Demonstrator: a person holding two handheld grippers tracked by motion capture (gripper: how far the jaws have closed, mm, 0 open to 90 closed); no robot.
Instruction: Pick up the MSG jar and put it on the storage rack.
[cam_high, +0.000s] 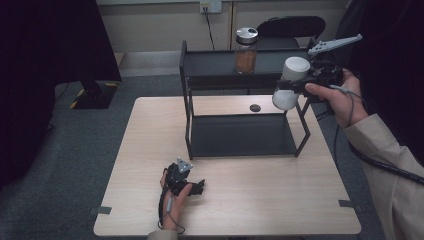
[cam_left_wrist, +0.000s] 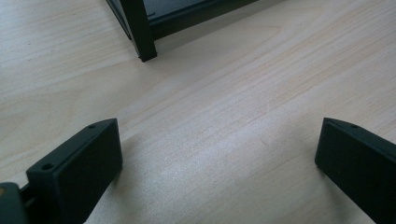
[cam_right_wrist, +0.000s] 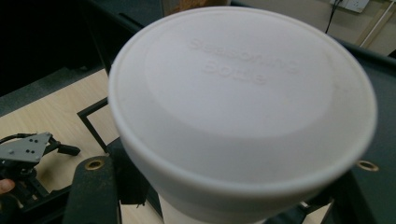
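My right gripper (cam_high: 291, 86) is shut on a white seasoning bottle (cam_high: 295, 69) and holds it in the air, tilted, at the right end of the black rack's top shelf (cam_high: 215, 66). In the right gripper view the bottle's white lid (cam_right_wrist: 243, 93), with raised lettering, sits between the two jaws of that gripper (cam_right_wrist: 224, 196). On the table near the front edge, my left gripper (cam_high: 187, 176) rests in the person's hand. Its jaws (cam_left_wrist: 219, 154) stand wide open over bare wood with nothing between them.
A two-shelf black rack (cam_high: 240, 135) stands at the back of the wooden table (cam_high: 150, 150); its front leg (cam_left_wrist: 140, 32) is ahead of the left gripper. A jar (cam_high: 246, 50) with brown contents and a silver lid stands on the top shelf. A small dark disc (cam_high: 255, 108) lies behind the rack.
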